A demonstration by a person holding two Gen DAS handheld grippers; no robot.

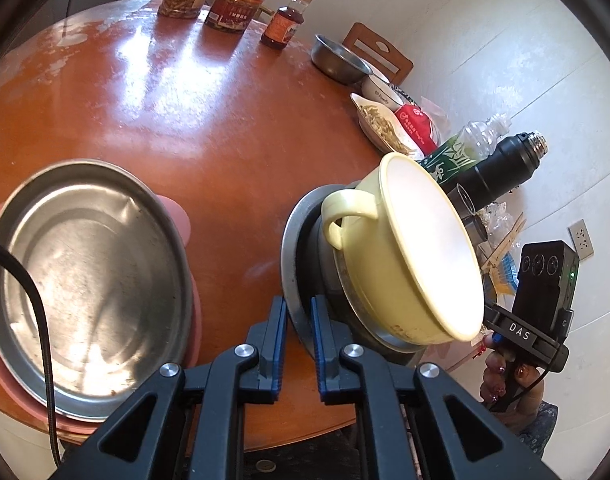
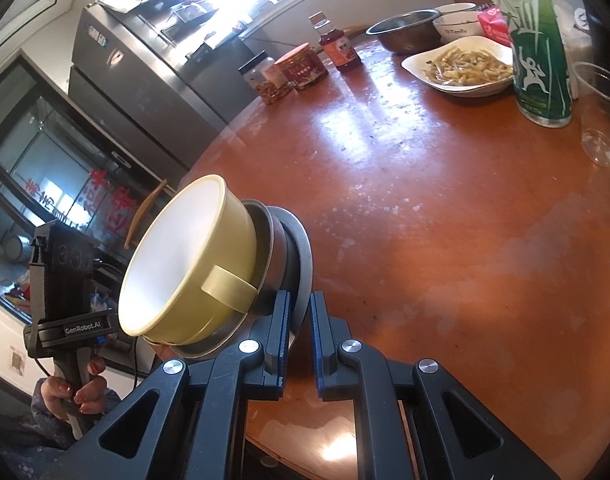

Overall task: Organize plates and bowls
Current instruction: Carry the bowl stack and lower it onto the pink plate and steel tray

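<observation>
Now both grippers – left [image 1: 298, 312] & right [image 2: 300, 312] – have jaws clamped on metal plate [image 1: 293, 236] w/ yellow bowl [image 1: 417, 248].

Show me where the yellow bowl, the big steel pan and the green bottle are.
yellow bowl [image 1: 433, 248], left wrist view, on its white inside.
big steel pan [image 1: 85, 280], left wrist view, on its bare bottom.
green bottle [image 2: 539, 68], right wrist view, on its green label.

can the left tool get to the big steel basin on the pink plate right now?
Probably not: the left tool is shut on the rim of a metal plate stacked with a yellow handled bowl. The large steel basin lies unobstructed beside it.
</observation>
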